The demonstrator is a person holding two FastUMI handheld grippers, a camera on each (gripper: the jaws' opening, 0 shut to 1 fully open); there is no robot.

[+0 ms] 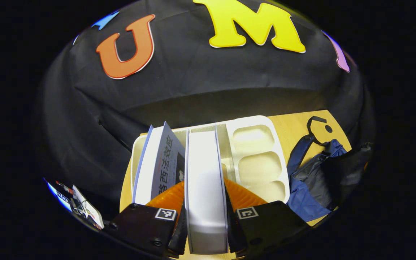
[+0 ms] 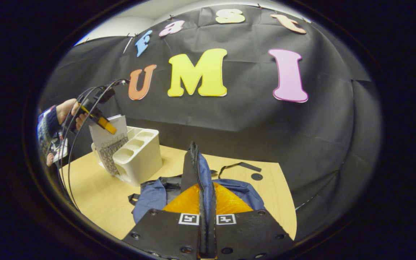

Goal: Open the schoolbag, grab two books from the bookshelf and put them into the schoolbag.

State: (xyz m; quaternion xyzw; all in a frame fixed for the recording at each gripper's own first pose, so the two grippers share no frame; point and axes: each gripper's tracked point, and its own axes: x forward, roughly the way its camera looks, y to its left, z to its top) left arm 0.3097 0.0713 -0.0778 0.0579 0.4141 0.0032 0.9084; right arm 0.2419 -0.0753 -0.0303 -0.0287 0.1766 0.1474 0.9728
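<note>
On the wooden table, the blue schoolbag lies at 3 o'clock of the white bookshelf, its edge pinched by the right gripper, while the left gripper clamps 1 white book beside 1 printed with Chinese characters.

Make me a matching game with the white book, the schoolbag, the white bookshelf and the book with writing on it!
Things:
1. white book
2. schoolbag
3. bookshelf
4. grey printed book

States:
A. edge pinched by the right gripper
B. standing on the wooden table
C. leaning inside the bookshelf
D. clamped between the left gripper's fingers

Pairs: 1-D, 2-A, 3-B, 4-C
</note>
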